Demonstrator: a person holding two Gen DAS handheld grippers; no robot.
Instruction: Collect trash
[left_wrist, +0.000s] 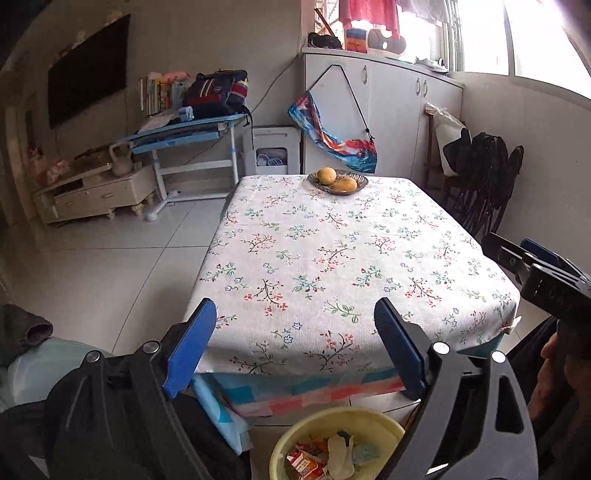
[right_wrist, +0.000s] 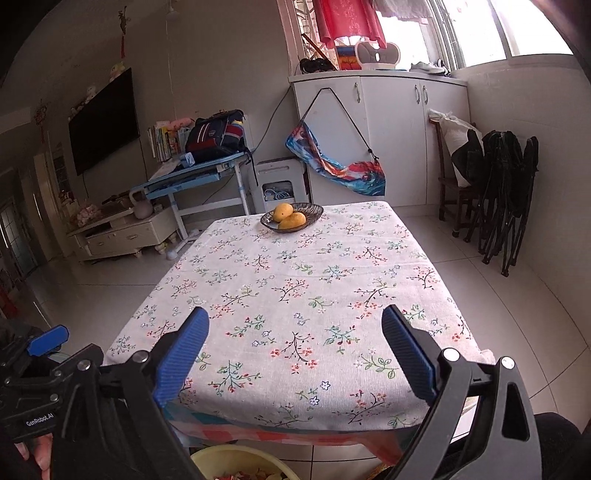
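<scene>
While both tools hang over the near edge of the desk (right_wrist: 295, 295), the trash (left_wrist: 325, 456) already lies in the yellow basin (left_wrist: 384, 424) on the floor, below and slightly right of the left hand-held gripper (left_wrist: 295, 343), close under its fingers. The right hand-held gripper (right_wrist: 295, 350) sees only the basin's rim beneath it and to its left, so I judge the left one nearer. Both are released, blue ribbed pads spread wide, nothing between them.

The trash is a loose heap: a crumpled red-and-white carton, pale wrinkled scraps, a bluish bit. No single long axis shows.

Ahead of both grippers the floral cloth looks soft and matte. At the far end of the desk stands a dark dish (right_wrist: 317, 212) holding two smooth yellow fruits (right_wrist: 290, 217); I see no litter left on the cloth.
</scene>
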